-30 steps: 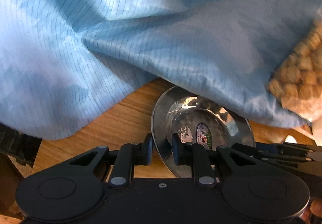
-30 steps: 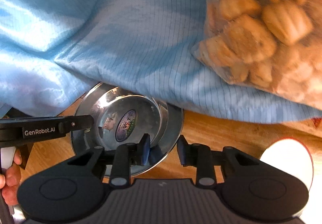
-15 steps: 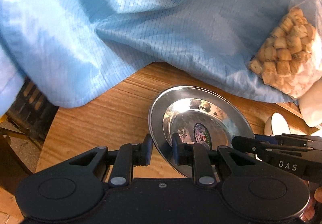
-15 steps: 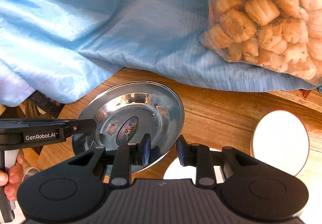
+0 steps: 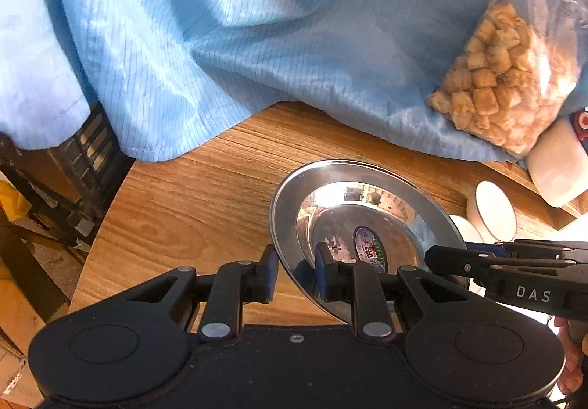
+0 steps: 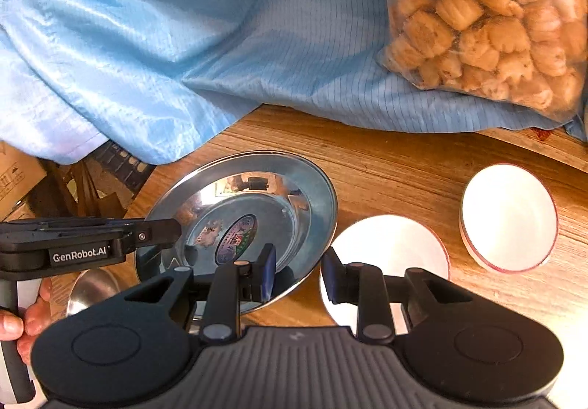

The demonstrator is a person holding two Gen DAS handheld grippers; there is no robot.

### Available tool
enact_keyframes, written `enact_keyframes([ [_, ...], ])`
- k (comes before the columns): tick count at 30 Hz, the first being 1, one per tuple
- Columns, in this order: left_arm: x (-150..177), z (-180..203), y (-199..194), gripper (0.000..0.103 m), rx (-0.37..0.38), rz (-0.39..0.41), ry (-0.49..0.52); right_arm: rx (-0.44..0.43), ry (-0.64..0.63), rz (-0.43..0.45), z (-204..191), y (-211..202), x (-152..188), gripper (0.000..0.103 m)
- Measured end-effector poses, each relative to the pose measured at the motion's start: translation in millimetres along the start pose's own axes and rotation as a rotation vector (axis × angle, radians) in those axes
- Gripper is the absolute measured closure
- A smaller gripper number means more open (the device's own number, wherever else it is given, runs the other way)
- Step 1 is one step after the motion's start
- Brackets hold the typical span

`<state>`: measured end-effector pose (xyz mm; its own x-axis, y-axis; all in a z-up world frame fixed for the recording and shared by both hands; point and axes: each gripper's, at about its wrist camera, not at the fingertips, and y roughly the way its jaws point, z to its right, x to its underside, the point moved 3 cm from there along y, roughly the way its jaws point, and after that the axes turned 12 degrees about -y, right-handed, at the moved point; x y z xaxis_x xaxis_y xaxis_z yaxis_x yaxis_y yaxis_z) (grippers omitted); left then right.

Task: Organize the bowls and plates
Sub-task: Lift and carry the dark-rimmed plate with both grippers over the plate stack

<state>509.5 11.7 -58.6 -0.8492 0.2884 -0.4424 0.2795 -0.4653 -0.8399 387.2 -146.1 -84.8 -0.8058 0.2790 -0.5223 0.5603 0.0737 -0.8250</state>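
Observation:
A shiny steel plate point(image 5: 367, 210) with an oval sticker in its middle hangs tilted above the wooden table point(image 5: 191, 210). My left gripper point(image 5: 294, 276) is shut on the plate's left rim, one pad inside the dish and one outside. My right gripper point(image 6: 299, 278) is shut on the opposite rim of the steel plate point(image 6: 257, 196). Each gripper shows in the other's view: the right one point(image 5: 514, 273) at the right edge, the left one point(image 6: 92, 247) at the left with a hand on its handle. Two white bowls point(image 6: 509, 218) point(image 6: 389, 251) rest on the table to the right.
A blue cloth point(image 5: 257, 34) drapes over the back of the table, with a clear bag of snacks point(image 6: 485, 15) lying on it. A small steel bowl point(image 6: 92, 287) sits low at the left. The rounded table edge point(image 5: 99, 225) drops off left, beside a black crate point(image 5: 84, 159).
Both grippers drew back and rose with the steel plate, bringing it out from under the blue cloth. More tabletop and the white bowls came into view.

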Motion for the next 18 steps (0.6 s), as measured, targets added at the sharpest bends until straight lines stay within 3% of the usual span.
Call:
enact_keyframes([
  [10,27,17,-37,0.08,0.012,0.105,0.018,-0.041,-0.045,0.058,0,-36,15,0.073],
  [18,59,28,-55,0.08,-0.009,0.131,-0.02,-0.076,-0.103,0.061,2,-61,35,0.073],
])
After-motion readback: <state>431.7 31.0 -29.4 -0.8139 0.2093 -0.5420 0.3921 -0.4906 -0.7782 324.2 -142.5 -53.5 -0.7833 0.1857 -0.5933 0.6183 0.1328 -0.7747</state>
